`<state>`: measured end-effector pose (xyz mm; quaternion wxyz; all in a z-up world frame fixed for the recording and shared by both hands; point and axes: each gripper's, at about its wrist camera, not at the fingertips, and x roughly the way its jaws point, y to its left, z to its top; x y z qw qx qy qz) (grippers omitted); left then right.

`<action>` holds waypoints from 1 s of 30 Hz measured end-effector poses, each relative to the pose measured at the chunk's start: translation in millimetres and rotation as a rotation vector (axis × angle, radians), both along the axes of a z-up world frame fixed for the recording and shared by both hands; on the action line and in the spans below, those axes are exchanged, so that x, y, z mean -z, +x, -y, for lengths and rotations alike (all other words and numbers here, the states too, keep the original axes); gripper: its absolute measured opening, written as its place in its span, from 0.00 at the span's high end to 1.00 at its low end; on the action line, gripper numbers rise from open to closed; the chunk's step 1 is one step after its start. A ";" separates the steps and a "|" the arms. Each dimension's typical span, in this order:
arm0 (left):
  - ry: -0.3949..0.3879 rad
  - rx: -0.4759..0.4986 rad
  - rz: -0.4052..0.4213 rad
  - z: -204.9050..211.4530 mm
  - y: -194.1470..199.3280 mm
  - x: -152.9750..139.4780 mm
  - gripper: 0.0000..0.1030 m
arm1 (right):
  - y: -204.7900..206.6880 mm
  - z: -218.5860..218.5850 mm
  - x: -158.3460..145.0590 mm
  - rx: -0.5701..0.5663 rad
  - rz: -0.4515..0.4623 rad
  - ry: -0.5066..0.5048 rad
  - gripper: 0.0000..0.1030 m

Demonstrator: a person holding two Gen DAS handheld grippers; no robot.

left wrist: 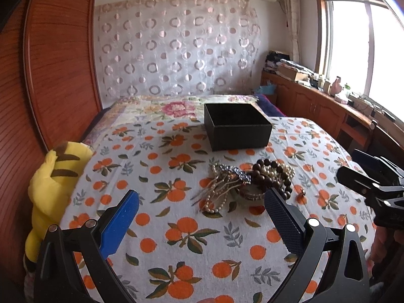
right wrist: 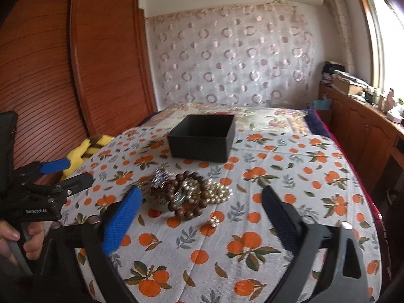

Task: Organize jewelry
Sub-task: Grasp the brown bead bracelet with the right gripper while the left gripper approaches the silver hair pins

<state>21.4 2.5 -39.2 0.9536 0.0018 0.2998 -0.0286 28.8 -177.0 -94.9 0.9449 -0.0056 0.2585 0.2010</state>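
Item: jewelry pile (left wrist: 250, 184) on orange-print bedspread (left wrist: 176, 240), black box (left wrist: 237, 128) behind (open-topped). My left gripper (left wrist: 202, 217) and right gripper (right wrist: 202, 209): both spread, empty.

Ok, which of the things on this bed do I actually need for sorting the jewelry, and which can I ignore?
For the job:
- jewelry pile: pearl strands, dark wooden beads, a sparkly piece
- small loose piece beside the pile
- open black box behind the pile
- left tongs and right tongs, both open, holding nothing

Ignore:
- yellow plush toy at the bed's edge
- clutter on the window cabinet
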 end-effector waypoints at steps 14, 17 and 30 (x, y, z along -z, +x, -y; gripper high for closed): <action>-0.003 0.052 -0.095 -3.8 16.7 31.3 0.07 | 51.1 -45.2 38.1 -0.200 -0.195 -0.054 0.56; -0.015 0.065 -0.110 -5.3 20.8 35.3 0.07 | 62.7 -50.5 44.0 -0.213 -0.235 -0.053 0.61; -0.061 0.131 -0.155 -3.7 45.8 42.5 0.13 | 80.6 -56.4 46.2 -0.277 -0.304 -0.016 0.86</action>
